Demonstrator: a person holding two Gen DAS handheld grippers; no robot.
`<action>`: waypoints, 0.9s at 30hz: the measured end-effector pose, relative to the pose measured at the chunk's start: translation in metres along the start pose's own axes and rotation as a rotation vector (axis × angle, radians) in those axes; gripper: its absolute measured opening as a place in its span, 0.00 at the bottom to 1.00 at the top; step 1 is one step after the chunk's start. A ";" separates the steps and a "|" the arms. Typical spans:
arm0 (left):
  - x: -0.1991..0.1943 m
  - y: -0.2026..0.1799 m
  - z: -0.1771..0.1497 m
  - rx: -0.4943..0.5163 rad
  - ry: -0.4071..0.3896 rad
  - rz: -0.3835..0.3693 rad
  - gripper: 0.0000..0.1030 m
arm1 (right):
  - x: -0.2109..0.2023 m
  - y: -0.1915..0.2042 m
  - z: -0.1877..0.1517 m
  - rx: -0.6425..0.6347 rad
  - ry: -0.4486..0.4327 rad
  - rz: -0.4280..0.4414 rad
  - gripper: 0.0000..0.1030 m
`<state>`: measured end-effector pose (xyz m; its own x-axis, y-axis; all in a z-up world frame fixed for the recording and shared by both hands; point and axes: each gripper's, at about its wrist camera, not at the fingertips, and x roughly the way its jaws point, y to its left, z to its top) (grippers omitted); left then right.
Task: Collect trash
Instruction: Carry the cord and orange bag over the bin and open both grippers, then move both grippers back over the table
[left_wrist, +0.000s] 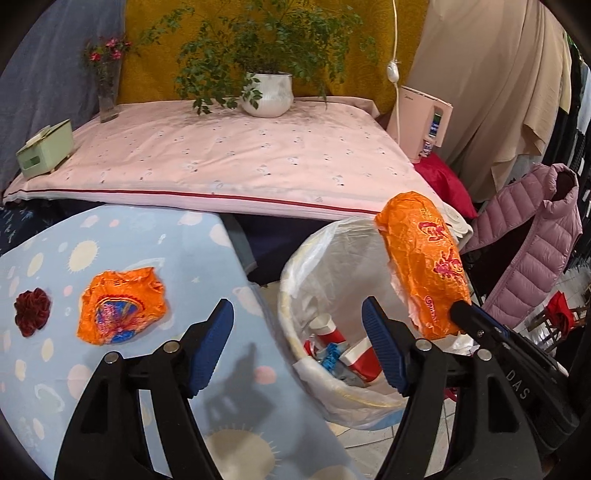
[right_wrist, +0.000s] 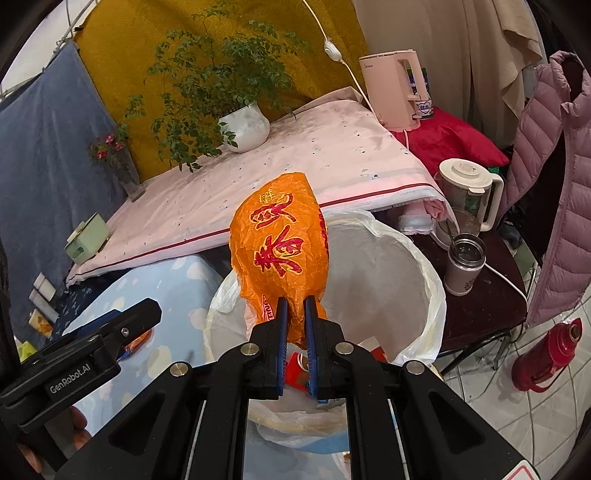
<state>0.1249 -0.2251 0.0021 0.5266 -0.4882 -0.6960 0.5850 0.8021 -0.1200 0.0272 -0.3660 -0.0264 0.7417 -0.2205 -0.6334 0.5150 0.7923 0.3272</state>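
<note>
The right gripper (right_wrist: 295, 314) has its blue pads clamped on the lower end of a crinkled orange plastic wrapper printed with red characters (right_wrist: 280, 251), and the wrapper stands up from the jaws, poised above the mouth of the round bin lined with a thin white plastic bag (right_wrist: 413, 258). The left gripper (left_wrist: 299, 347) hovers with its jaws wide and nothing between them, over the edge where the light blue cloth patterned with pale suns and dots (left_wrist: 155, 236) meets the bin. Down in the bin I can see red-and-white paper cups (left_wrist: 330, 330) and some blue scraps.

The step in hand looks like the drop. To do it well, I would bring the wrapper's whole length inside the rim before letting go, since most of it stands above the jaws and could topple outward over the liner's edge. Tipping it toward the bin's middle should help. It is light and crackly, so it may cling to a pad; a clean, full opening suits better than a slow one.

A second crumpled orange wrapper with a blue and red print (left_wrist: 122, 306) lies on the blue cloth, beside a dark red fabric rosette (left_wrist: 32, 312), likely next for the open left jaws.
</note>
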 end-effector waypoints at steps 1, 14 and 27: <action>-0.001 0.003 -0.001 -0.003 -0.001 0.008 0.66 | 0.001 0.001 0.000 -0.002 0.002 0.000 0.09; -0.011 0.051 -0.015 -0.076 0.004 0.111 0.67 | 0.011 0.027 -0.009 -0.041 0.019 0.002 0.28; -0.028 0.117 -0.033 -0.178 0.001 0.220 0.68 | 0.013 0.098 -0.025 -0.156 0.037 0.059 0.48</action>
<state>0.1578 -0.1063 -0.0154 0.6284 -0.2957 -0.7195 0.3393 0.9365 -0.0886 0.0759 -0.2770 -0.0203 0.7506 -0.1523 -0.6430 0.3962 0.8825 0.2535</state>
